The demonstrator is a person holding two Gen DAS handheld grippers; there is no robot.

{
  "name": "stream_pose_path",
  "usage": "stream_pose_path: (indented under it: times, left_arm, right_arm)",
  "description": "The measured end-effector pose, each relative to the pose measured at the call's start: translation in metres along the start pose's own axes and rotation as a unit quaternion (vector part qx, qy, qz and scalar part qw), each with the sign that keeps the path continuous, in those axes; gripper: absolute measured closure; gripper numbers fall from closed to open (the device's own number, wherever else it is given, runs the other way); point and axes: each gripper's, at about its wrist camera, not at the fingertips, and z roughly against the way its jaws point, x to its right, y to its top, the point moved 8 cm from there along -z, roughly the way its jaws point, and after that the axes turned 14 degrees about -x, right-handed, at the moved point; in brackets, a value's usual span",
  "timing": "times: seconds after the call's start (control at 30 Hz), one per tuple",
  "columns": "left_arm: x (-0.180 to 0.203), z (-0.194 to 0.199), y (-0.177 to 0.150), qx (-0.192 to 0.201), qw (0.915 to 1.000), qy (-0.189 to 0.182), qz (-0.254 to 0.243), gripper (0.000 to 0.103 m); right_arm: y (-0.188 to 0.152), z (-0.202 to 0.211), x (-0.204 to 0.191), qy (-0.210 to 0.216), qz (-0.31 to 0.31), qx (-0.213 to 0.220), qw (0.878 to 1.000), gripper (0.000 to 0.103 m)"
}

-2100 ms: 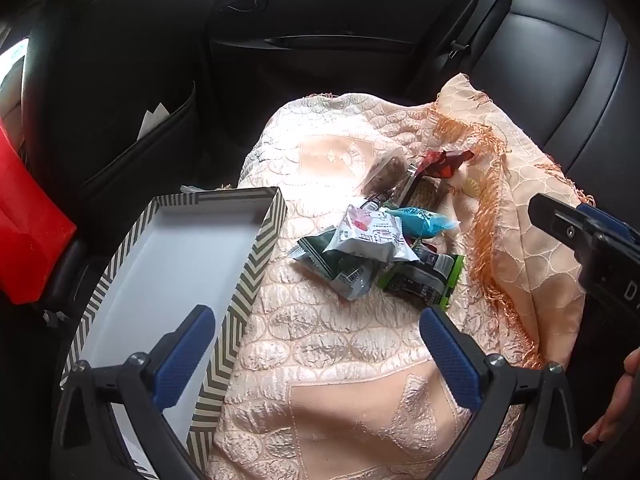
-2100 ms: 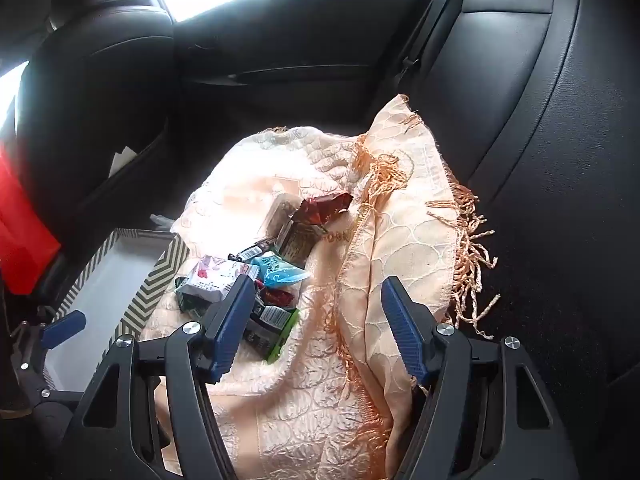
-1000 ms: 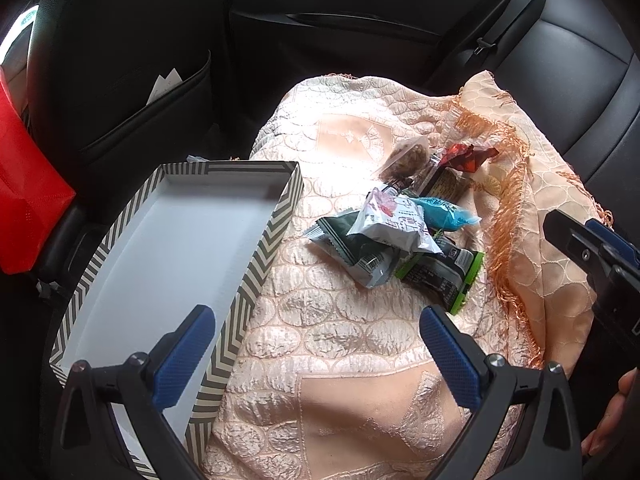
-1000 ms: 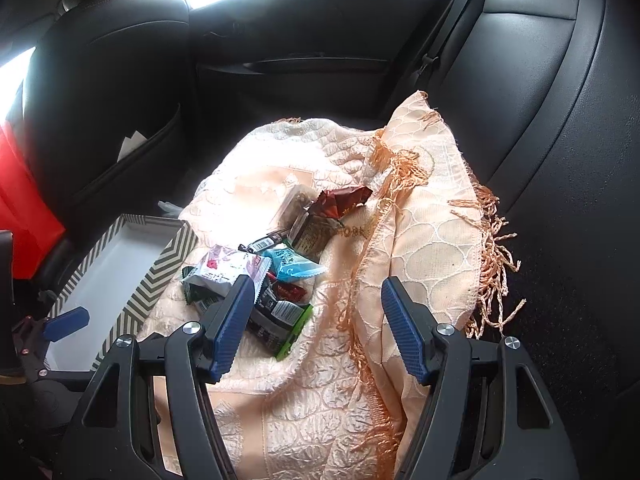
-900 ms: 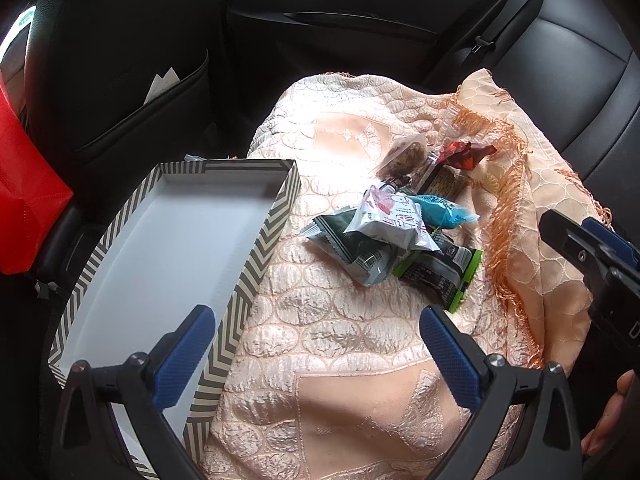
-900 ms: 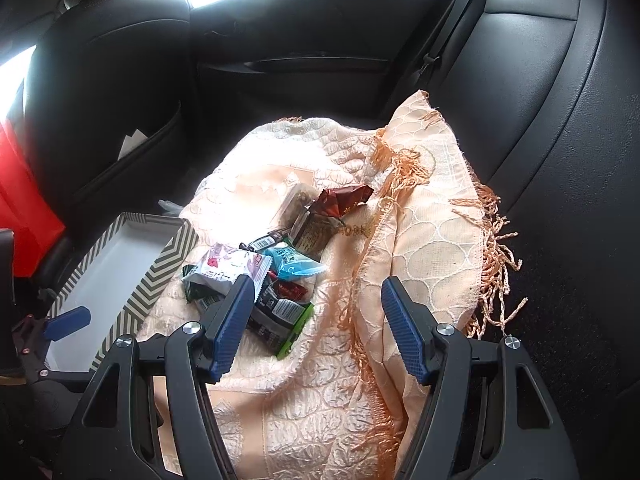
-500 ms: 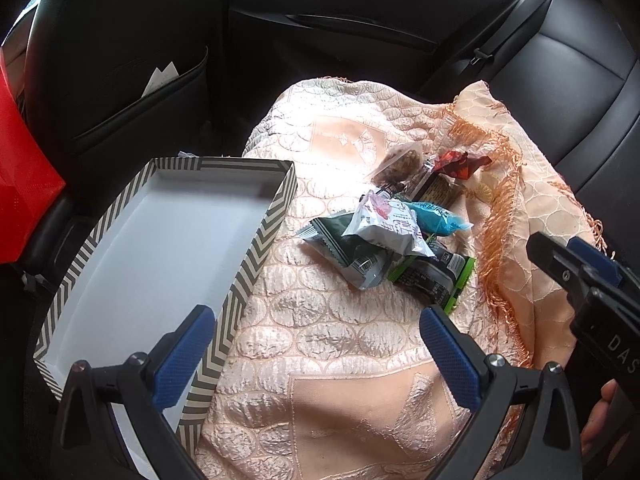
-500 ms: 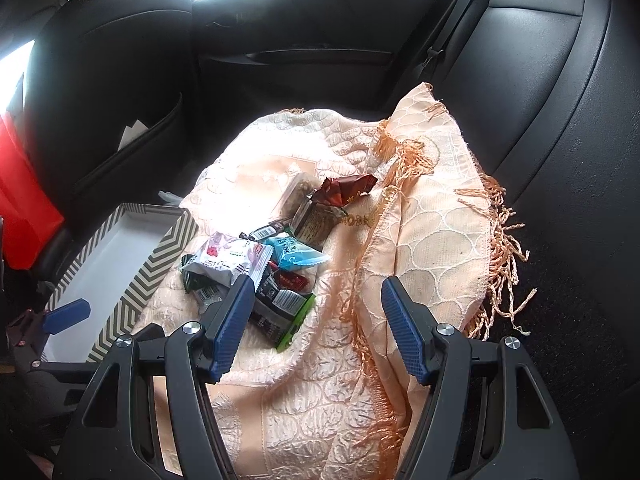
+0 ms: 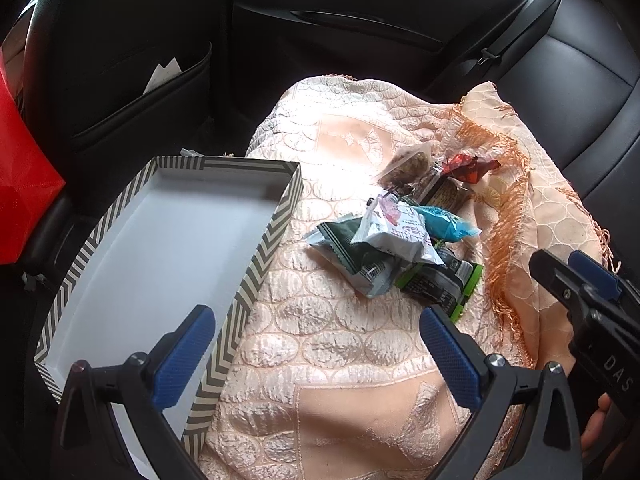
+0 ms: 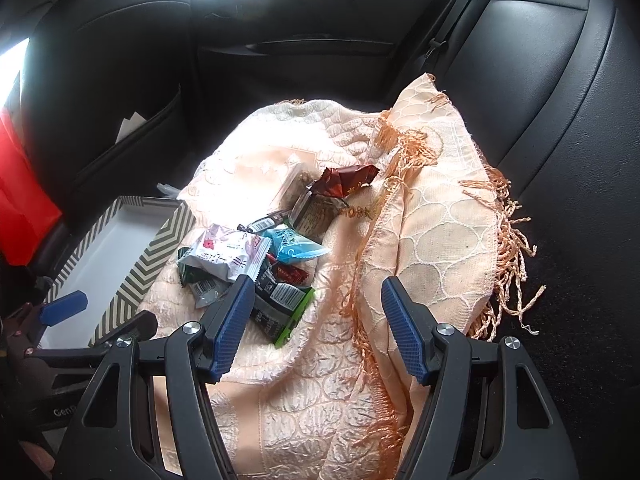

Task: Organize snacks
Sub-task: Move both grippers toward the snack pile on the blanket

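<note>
I keep both claws spread wide and empty. My left claw (image 9: 316, 356) hangs above the peach blanket (image 9: 340, 332), its left finger over the striped box (image 9: 264, 248). The snack packets (image 9: 396, 244) lie in a heap on the blanket, just beside the box. My right claw (image 10: 318, 328) hangs near the heap, its left finger over a green-edged packet (image 10: 286, 308).

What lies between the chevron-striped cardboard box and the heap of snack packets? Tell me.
Only bare peach quilted blanket between box and packets, in the left wrist view.
</note>
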Motion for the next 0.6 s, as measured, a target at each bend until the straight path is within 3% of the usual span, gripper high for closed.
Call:
stream_pose_path:
  times: [0.4,0.6]
  left_arm:
    - [0.017,-0.015,0.024,-0.028,0.9995,-0.007,-0.015,0.000]
    - [0.025,-0.020,0.038,-0.030,0.9992,0.007,-0.026,0.000]
  right_arm:
    - [0.004,-0.008,0.002,0.005,-0.004,-0.013,1.000,0.037]
    - [0.009,-0.010,0.003,0.002,-0.001,-0.011,1.000,0.037]
